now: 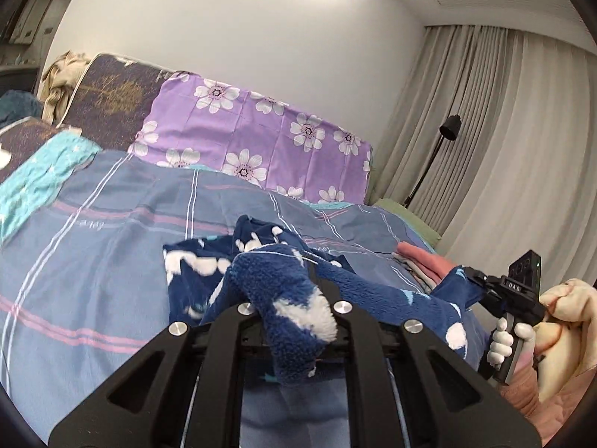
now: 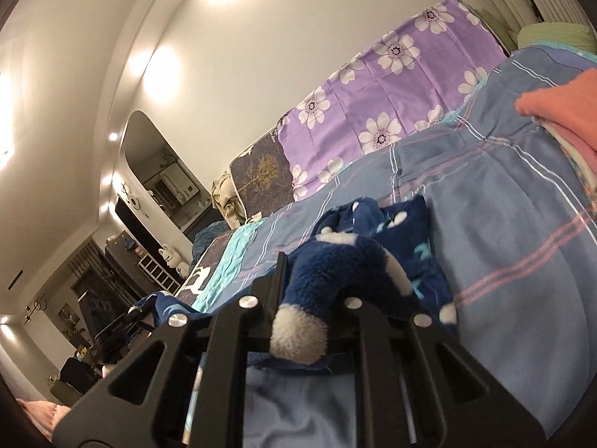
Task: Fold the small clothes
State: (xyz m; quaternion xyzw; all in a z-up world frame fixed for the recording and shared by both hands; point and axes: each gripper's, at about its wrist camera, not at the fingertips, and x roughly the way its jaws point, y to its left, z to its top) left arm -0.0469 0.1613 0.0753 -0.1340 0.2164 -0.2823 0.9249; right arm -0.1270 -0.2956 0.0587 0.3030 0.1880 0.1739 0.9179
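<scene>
- Between the black fingers of our left gripper (image 1: 294, 321) a thick fold of the navy fleece garment (image 1: 283, 283) is pinched; the jaws are nearly closed on it, and a white-patched lump of the fleece bulges back over the gripper frame.
- Our right gripper (image 2: 302, 321) pinches another bunch of the same garment (image 2: 350, 261), its jaws likewise pressed close on the cloth, with a white tuft curling over the frame toward the camera.
- From the left wrist view, the right gripper (image 1: 481, 283) shows off to the garment's right, clamped on a navy corner, with a white-gloved hand (image 1: 507, 339) around its handle and a pale fuzzy sleeve (image 1: 571, 321) behind.
- The garment hangs stretched between both grippers, lifted above the bed; its far part, navy with white shapes, droops toward the blue-grey checked quilt (image 1: 112, 246), and we cannot tell whether it touches.
- Just beyond the garment, on its right side, lies a folded pink cloth (image 1: 425, 261) on the quilt.
- Left of the garment, a turquoise cloth (image 1: 41, 175) lies along the quilt's edge.
- Behind the garment, at the head of the bed, a purple cover with white flowers (image 1: 261, 130) stands against the white wall, with a dark cushion bearing a gold tree print (image 1: 115, 93) beside it.
- Further to the garment's right stand a black floor lamp (image 1: 447, 130) and pale curtains (image 1: 522, 130).
</scene>
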